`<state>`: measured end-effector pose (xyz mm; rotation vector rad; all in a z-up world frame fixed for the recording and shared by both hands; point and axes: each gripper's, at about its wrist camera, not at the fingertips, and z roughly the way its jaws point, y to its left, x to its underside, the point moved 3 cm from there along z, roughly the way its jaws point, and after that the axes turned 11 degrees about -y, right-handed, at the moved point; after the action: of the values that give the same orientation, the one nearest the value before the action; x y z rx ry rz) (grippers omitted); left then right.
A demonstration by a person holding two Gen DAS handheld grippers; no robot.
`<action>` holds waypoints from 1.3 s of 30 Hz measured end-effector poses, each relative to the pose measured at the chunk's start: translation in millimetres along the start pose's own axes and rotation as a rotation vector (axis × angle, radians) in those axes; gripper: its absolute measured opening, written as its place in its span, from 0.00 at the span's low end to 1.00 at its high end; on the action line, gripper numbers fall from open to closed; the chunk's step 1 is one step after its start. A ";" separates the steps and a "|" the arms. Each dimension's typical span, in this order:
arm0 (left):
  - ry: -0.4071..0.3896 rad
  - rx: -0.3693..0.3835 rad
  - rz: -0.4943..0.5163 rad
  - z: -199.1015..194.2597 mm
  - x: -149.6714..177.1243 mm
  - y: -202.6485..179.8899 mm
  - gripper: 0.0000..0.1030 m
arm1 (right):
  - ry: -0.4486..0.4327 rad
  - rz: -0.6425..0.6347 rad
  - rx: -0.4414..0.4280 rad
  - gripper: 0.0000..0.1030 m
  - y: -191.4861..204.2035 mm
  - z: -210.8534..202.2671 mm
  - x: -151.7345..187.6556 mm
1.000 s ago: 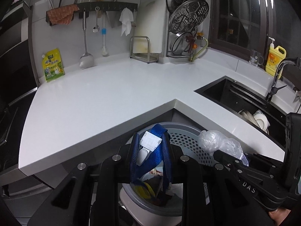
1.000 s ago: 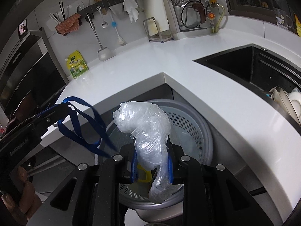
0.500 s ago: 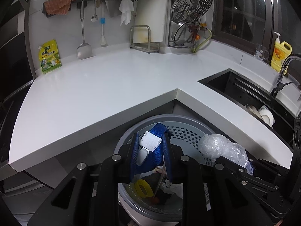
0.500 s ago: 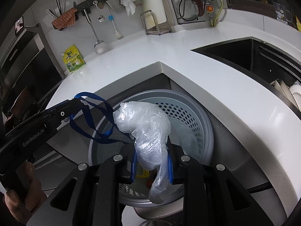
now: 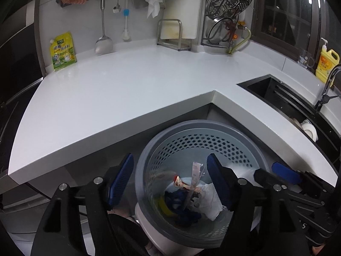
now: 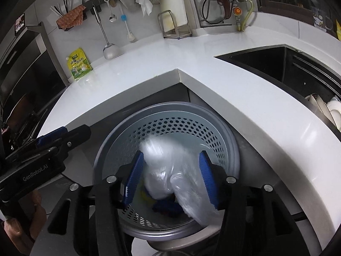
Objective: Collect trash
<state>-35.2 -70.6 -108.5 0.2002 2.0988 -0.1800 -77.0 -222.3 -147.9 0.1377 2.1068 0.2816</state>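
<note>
Both grippers hang right over the grey perforated bin (image 5: pixel 200 140) tucked under the corner of the white countertop (image 5: pixel 119 98), so the drop step is basically in progress. The left gripper (image 5: pixel 170 179) has its fingers spread and opening, nothing between them; the blue lanyard (image 5: pixel 183 211) and crumpled wrappers lie down in the bin, below and beyond its fingertips. The right gripper (image 6: pixel 170 177) is opening too, and the clear plastic bag (image 6: pixel 170 179) sits blurred between its fingers, apparently slipping down into the bin. To do this well I'd keep both sets of fingers centred over the opening and wide until the bag clears the pads. Readable writing: "GenRobot.AI" on the left gripper's body in the right wrist view. The yellow-green pouch (image 5: pixel 62 52) has print I can't make out.
</note>
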 end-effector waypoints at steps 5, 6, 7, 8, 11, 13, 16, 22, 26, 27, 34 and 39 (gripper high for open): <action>0.003 -0.029 -0.016 -2.3 -1.6 7.0 0.75 | -0.009 0.008 0.005 0.51 1.3 -2.8 -0.6; 0.002 -0.031 -0.015 -2.9 -1.9 7.6 0.76 | -0.013 0.008 0.007 0.52 1.7 -3.4 -0.8; -0.002 -0.037 -0.015 -4.1 -2.5 7.9 0.78 | -0.015 0.009 0.007 0.53 2.2 -3.4 -1.2; -0.007 -0.038 -0.016 -5.5 -3.2 8.5 0.82 | -0.017 0.010 0.007 0.54 2.5 -3.8 -1.3; -0.026 -0.052 -0.013 -9.9 -4.9 9.1 0.85 | -0.019 0.008 0.013 0.55 3.3 -4.6 -0.6; -0.031 -0.057 -0.007 -11.8 -5.7 8.5 0.86 | -0.022 0.007 0.019 0.58 4.1 -5.5 -0.7; -0.046 -0.065 -0.006 -15.5 -9.1 9.4 0.89 | -0.032 0.004 0.015 0.63 5.7 -8.5 -1.4; -0.085 -0.079 -0.002 -25.5 -16.9 9.9 0.93 | -0.056 0.002 0.024 0.65 5.5 -14.3 -5.2; -0.091 -0.080 0.002 -28.2 -18.1 8.9 0.94 | -0.057 -0.003 0.030 0.67 6.5 -15.5 -4.9; -0.091 -0.082 0.003 -28.0 -18.3 8.8 0.94 | -0.058 -0.005 0.033 0.67 6.5 -15.9 -5.0; -0.096 -0.091 -0.004 -32.4 -19.9 10.5 0.94 | -0.072 -0.009 0.043 0.68 7.0 -20.1 -6.6; -0.115 -0.109 0.008 -37.7 -21.3 9.3 0.94 | -0.079 -0.012 0.046 0.69 7.5 -23.0 -7.3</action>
<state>-54.0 -55.2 -71.5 0.1297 1.9874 -0.0707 -92.8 -219.9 -128.4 0.1610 2.0360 0.2171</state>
